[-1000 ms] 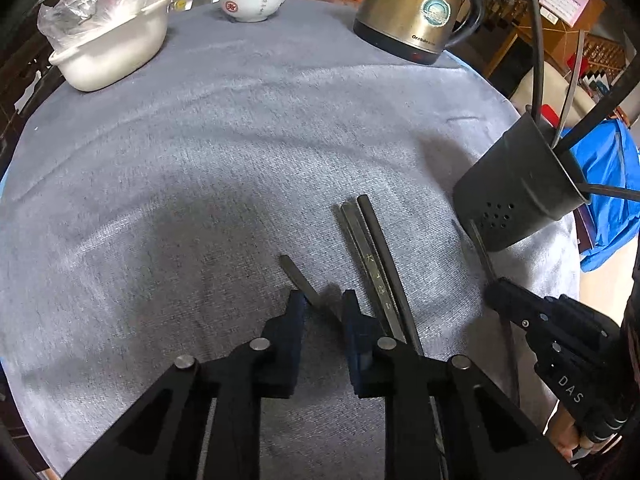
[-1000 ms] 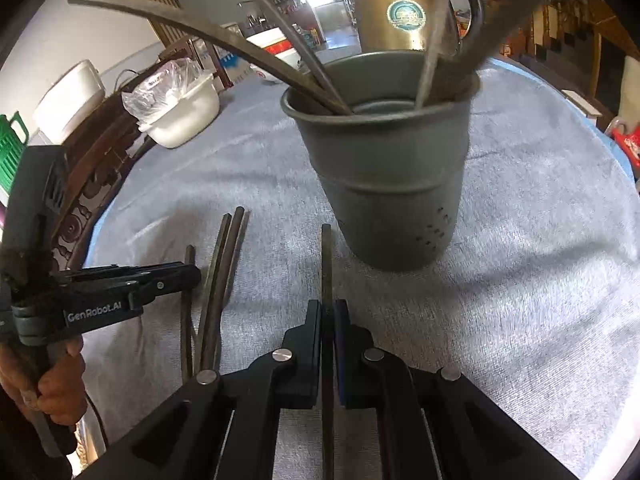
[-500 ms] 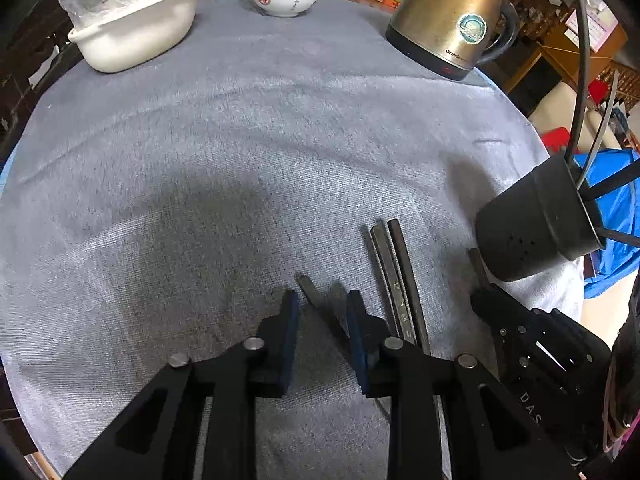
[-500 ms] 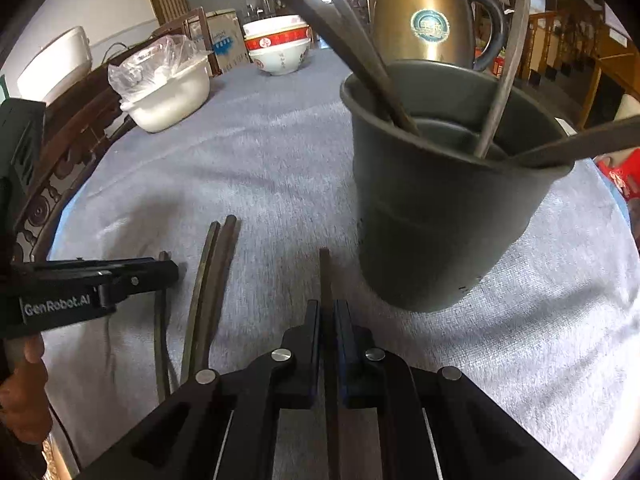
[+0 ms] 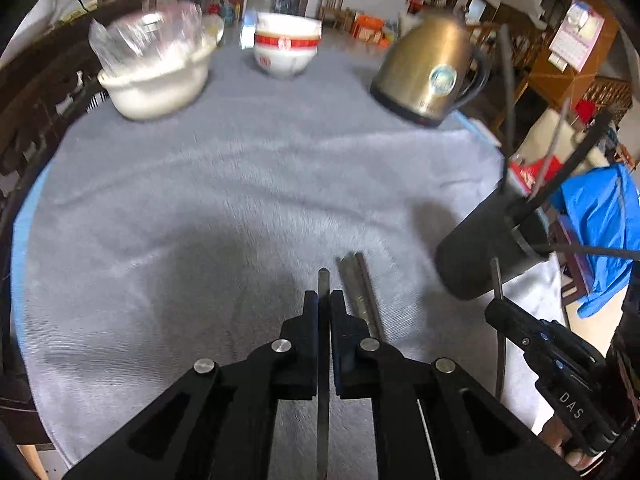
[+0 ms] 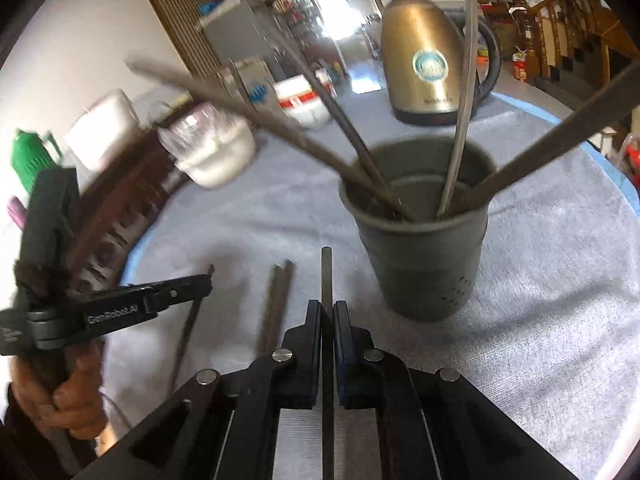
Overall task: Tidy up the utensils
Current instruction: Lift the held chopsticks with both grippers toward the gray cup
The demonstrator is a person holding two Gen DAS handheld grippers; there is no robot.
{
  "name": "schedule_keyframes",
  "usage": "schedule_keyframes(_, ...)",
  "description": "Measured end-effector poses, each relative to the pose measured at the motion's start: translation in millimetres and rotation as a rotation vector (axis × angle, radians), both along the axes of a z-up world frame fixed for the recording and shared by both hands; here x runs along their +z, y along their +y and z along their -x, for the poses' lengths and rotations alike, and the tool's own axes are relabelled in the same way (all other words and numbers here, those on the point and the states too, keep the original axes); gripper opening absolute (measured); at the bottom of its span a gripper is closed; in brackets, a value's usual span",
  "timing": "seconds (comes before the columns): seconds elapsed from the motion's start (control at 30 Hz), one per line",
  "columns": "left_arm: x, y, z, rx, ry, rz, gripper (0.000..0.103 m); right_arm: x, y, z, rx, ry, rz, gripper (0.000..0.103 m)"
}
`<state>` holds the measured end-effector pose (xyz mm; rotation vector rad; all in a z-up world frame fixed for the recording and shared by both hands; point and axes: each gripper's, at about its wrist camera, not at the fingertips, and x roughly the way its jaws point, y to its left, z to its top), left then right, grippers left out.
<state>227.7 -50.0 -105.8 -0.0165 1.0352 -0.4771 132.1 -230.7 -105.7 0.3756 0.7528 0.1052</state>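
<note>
- Left wrist view shows the desk (image 5: 240, 184) under a grey cloth, with the dark utensil cup (image 5: 480, 252) as my landmark near its right edge.
- Beyond the cup, toward the far side of the desk, stands a gold kettle (image 5: 430, 76); further left of it are a red-banded white bowl (image 5: 286, 50) and a white tub (image 5: 156, 88) with a clear bag in it.
- Several long dark utensils (image 6: 356, 144) lean inside the cup and fan out over its rim.
- On the cloth left of the cup, a pair of dark chopsticks (image 5: 360, 288) lies side by side.
- My left gripper (image 5: 324, 300), left of that pair, is clamped on a flat dark stick (image 5: 323, 280), whose tip pokes out past the fingers.
- My right gripper (image 6: 327, 312), just in front of the cup and slightly left of it, is pinched tight on another flat dark stick (image 6: 326, 272) whose tip points up beside the cup's wall.
- In the right wrist view, the left gripper's stick runs down toward the cloth, well left of the cup.
</note>
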Motion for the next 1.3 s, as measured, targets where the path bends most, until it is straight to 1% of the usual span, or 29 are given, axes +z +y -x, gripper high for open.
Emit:
schedule_keyframes(0.27, 57.9, 18.1, 23.2, 0.041, -0.140, 0.061, 0.006, 44.6, -0.6, 30.9, 0.013, -0.153, -0.024, 0.006)
schedule_keyframes(0.4, 90.9, 24.9, 39.5, 0.058, -0.231, 0.099, 0.006, 67.6, -1.8, 45.7, -0.005, -0.229, -0.011, 0.006)
schedule_keyframes(0.6, 124.6, 30.2, 59.7, 0.066, -0.324, 0.134, 0.006, 95.3, -6.7, 63.5, -0.042, -0.317, 0.005, 0.006)
schedule_keyframes(0.77, 139.5, 29.1, 73.6, 0.071, -0.373, 0.148, 0.006, 112.0, -18.7, 76.5, -0.089, -0.372, -0.002, 0.006)
schedule_keyframes(1.07, 168.1, 22.8, 93.7, 0.063, -0.445, 0.185, 0.006, 127.4, -43.4, 93.1, -0.175, -0.430, -0.032, 0.006)
schedule_keyframes(1.3, 185.2, 11.2, 108.9, 0.040, -0.492, 0.198, 0.006, 139.7, -61.8, 105.1, -0.240, -0.482, -0.059, 0.006)
